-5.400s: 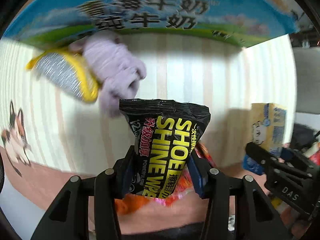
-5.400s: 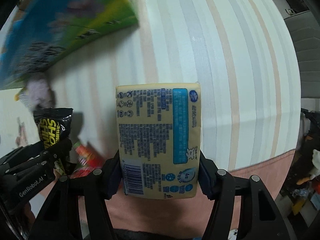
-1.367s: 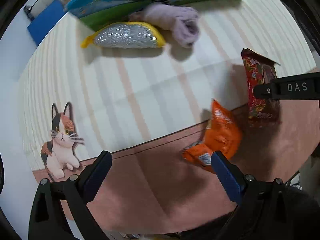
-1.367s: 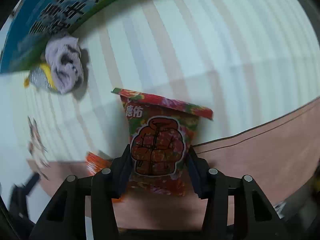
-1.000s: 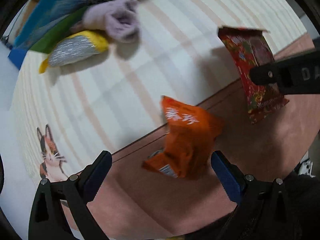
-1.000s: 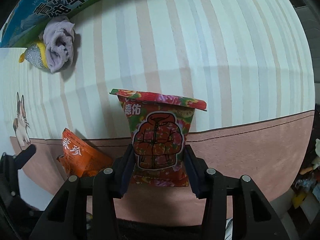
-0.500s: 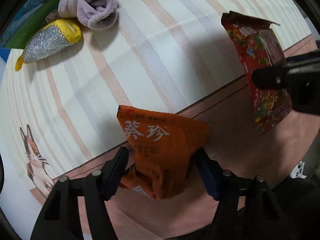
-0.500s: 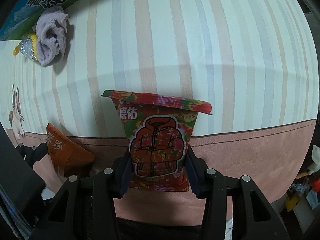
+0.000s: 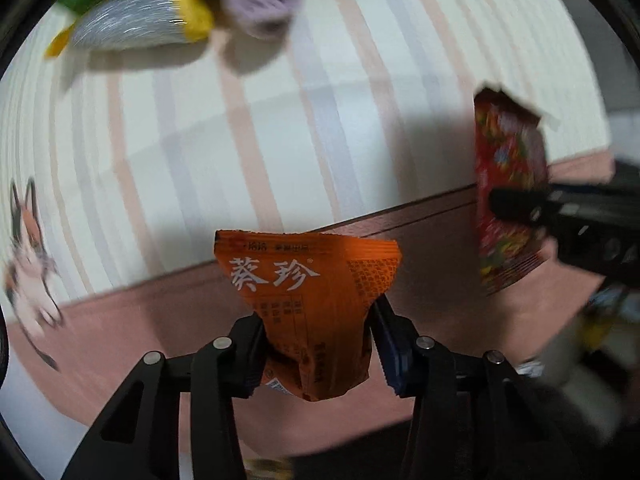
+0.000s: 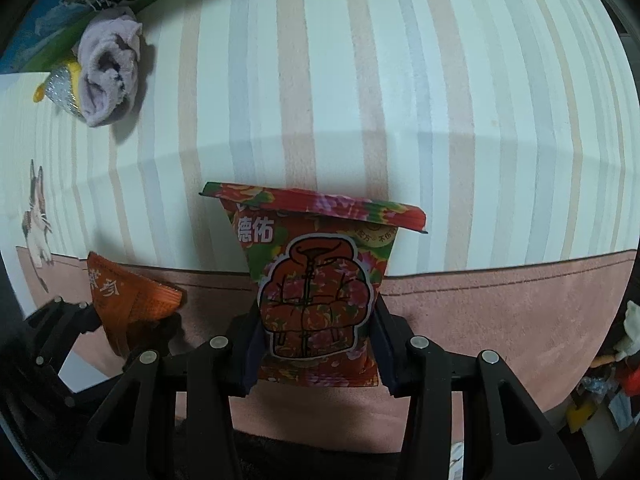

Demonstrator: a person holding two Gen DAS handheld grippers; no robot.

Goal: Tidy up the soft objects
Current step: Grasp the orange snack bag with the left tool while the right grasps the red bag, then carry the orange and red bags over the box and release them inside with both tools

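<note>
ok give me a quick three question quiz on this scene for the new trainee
1. True or false: the right gripper is empty.
2. Which packet sits between the fingers of the left gripper? A) black packet B) orange packet C) yellow packet
3. Fill in: the purple cloth lies against a silver and ______ pouch on the striped cloth.

Key
1. False: it grips the red flowered packet.
2. B, with the jaws closing on it.
3. yellow
</note>
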